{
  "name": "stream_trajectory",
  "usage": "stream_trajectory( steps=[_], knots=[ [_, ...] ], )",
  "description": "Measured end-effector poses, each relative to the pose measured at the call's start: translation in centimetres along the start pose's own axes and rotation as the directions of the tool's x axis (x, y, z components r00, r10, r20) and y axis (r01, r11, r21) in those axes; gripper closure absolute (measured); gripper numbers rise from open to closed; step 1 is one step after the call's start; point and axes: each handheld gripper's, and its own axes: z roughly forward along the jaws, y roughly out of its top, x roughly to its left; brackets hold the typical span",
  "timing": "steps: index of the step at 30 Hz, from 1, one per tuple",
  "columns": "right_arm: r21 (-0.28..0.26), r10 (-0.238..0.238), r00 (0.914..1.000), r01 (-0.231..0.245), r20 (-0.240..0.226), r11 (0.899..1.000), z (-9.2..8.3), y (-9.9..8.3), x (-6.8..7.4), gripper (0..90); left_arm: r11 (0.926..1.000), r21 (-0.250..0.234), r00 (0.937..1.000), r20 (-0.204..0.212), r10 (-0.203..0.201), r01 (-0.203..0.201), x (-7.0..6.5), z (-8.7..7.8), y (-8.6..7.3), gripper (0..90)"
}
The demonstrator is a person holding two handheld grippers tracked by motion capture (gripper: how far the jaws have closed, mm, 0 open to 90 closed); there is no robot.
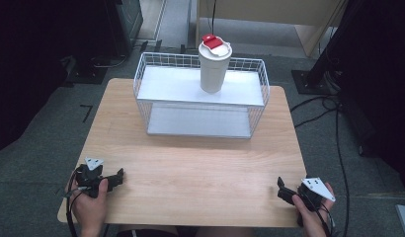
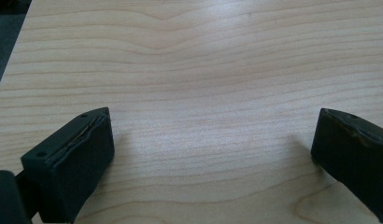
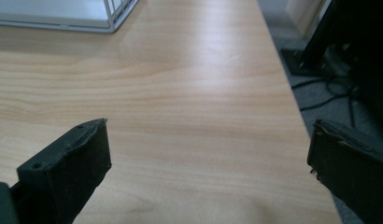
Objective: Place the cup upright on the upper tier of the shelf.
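Where pale woodgrain table [image 1: 190, 168] ends, wire rack [image 1: 200, 96].

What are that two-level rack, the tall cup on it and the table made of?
The rack looks like white-coated metal wire, going by its thin grid walls; its shelves look like flat white panels. The cup seems matte white plastic or coated metal, with a red-and-white lid that is probably plastic. The table shows pale wood grain, possibly laminate.

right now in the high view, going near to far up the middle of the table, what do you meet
bare table → rack's lower shelf → rack's upper shelf → cup standing on that upper shelf, its red and white lid farthest up
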Motion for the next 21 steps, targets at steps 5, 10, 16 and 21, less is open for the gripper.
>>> stream_trajectory(
  steps=[5,10,16,21],
  knots=[
    [0.062,0.004,1.0000,-0.004,0.007,0.998,0.1,0.0,-0.6,0.0,1.0000,0.000,1.0000,0.000,0.000,0.000,0.0,0.0,0.0,0.0],
    [0.224,-0.003,0.9997,0.008,-0.022,0.975,0.8,-0.1,-0.5,0.0,1.0000,0.001,1.0000,0.000,0.001,-0.001,0.0,0.0,0.0,0.0],
    [0.256,-0.010,0.9997,0.015,-0.021,0.966,1.0,-0.2,-0.4,0.0,1.0000,0.000,1.0000,0.000,0.000,0.000,0.0,0.0,0.0,0.0],
    [0.256,-0.019,0.9991,0.028,-0.038,0.966,1.0,-0.2,-0.3,0.0,1.0000,0.000,1.0000,0.000,0.000,0.000,0.0,0.0,0.0,0.0]
  ],
)
